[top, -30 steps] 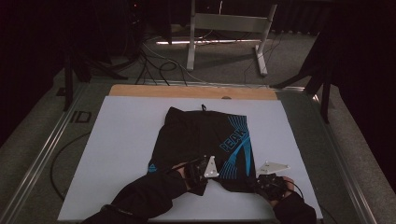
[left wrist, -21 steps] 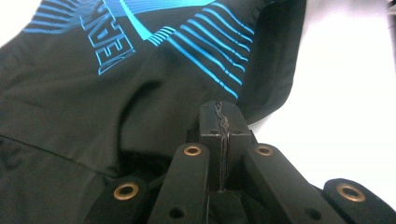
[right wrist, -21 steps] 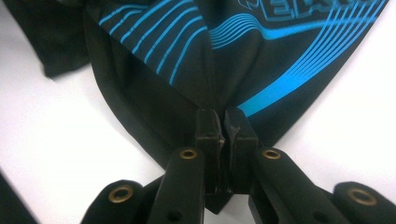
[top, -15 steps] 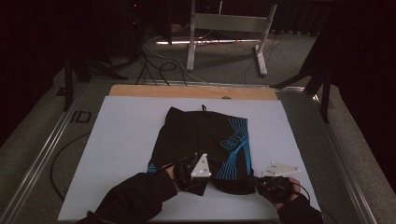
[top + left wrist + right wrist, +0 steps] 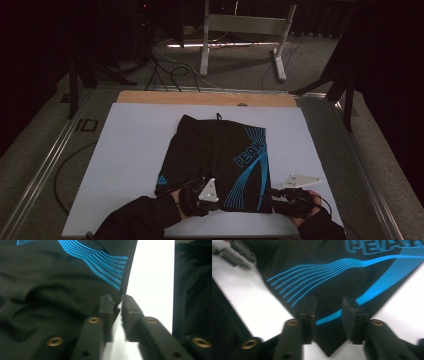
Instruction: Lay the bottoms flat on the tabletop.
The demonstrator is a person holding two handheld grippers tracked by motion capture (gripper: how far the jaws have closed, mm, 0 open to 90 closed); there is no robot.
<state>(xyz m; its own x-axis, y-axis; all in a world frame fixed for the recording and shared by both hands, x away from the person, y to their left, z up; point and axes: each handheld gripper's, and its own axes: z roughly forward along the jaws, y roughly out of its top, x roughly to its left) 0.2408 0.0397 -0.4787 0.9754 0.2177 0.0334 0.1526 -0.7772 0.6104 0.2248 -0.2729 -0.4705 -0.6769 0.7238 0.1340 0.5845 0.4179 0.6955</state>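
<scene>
Black shorts (image 5: 215, 155) with blue stripes and the word PEAK lie flat on the white board (image 5: 125, 150). My left gripper (image 5: 212, 200) is at the near hem, at the middle of it. In the left gripper view its jaws (image 5: 117, 302) have just been opening and stand a little apart, with the hem's edge (image 5: 117, 287) at their tips and not pinched. My right gripper (image 5: 272, 196) is at the near right corner. Its jaws (image 5: 328, 307) have just been opening too; they are apart over the pointed corner of the shorts (image 5: 337, 277), and the pads are off the cloth.
A wooden strip (image 5: 205, 98) runs along the board's far edge. Metal rails (image 5: 45, 170) border the table, and a black cable (image 5: 60, 175) curves by the left one. Beyond the table stand a metal frame (image 5: 245, 30) and cables (image 5: 165, 65) on the floor.
The left hand has drawn back toward the near left. The shorts have been pulled out longer toward the near edge and lie flatter. The right hand has stayed at the corner.
</scene>
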